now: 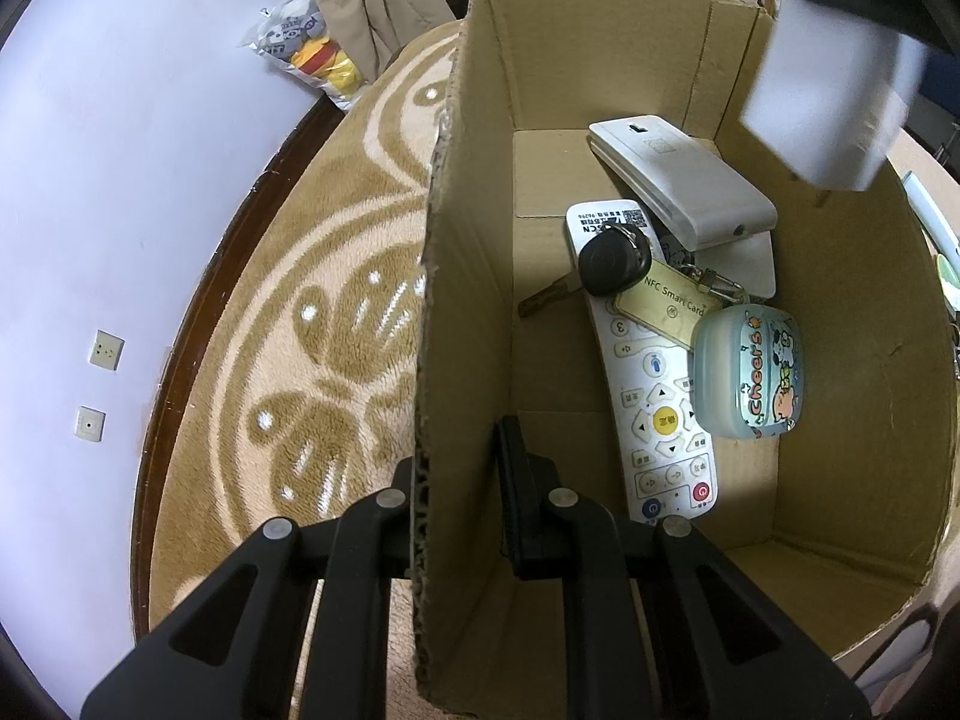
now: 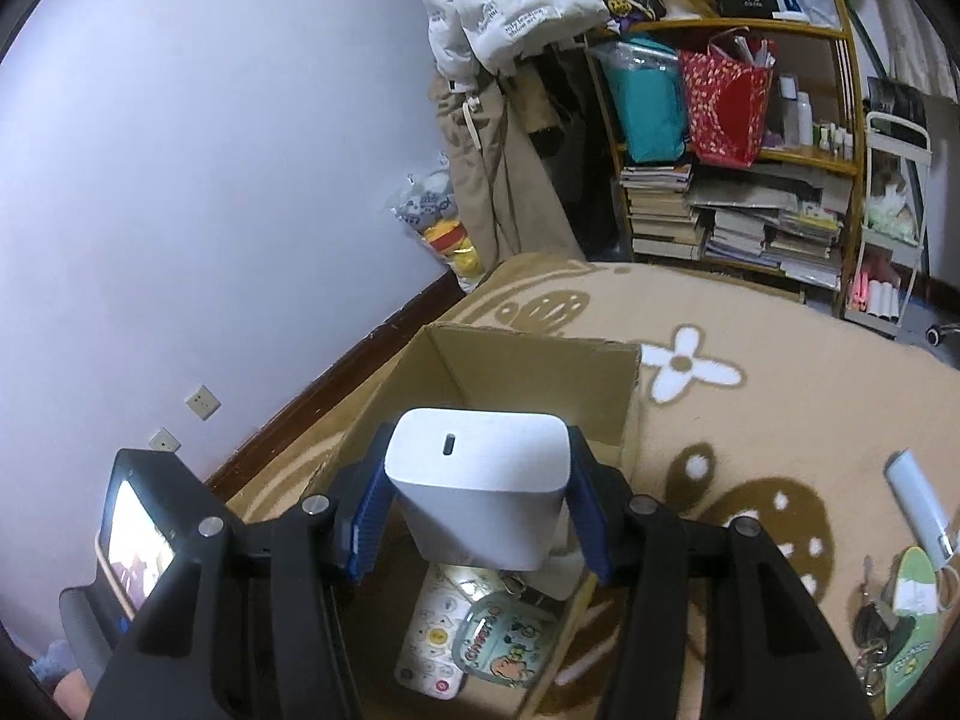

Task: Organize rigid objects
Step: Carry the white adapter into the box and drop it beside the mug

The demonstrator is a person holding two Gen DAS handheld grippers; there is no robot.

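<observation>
A cardboard box (image 1: 600,60) stands open on the rug. My left gripper (image 1: 462,510) is shut on the box's left wall, one finger outside and one inside. Inside lie a white remote (image 1: 654,396), a car key (image 1: 612,267), an NFC card (image 1: 666,306), a blue "Cheers" case (image 1: 747,372) and a white flat device (image 1: 684,180). My right gripper (image 2: 477,510) is shut on a white charger block (image 2: 480,492) and holds it above the box (image 2: 540,372). The block shows blurred in the left wrist view (image 1: 834,114), over the box's right side.
A tan patterned rug (image 2: 780,396) covers the floor. A white stick-like object (image 2: 918,504), keys (image 2: 876,624) and a green tag (image 2: 912,606) lie on the rug to the right. A wall (image 2: 180,180) stands left, a cluttered bookshelf (image 2: 750,192) behind.
</observation>
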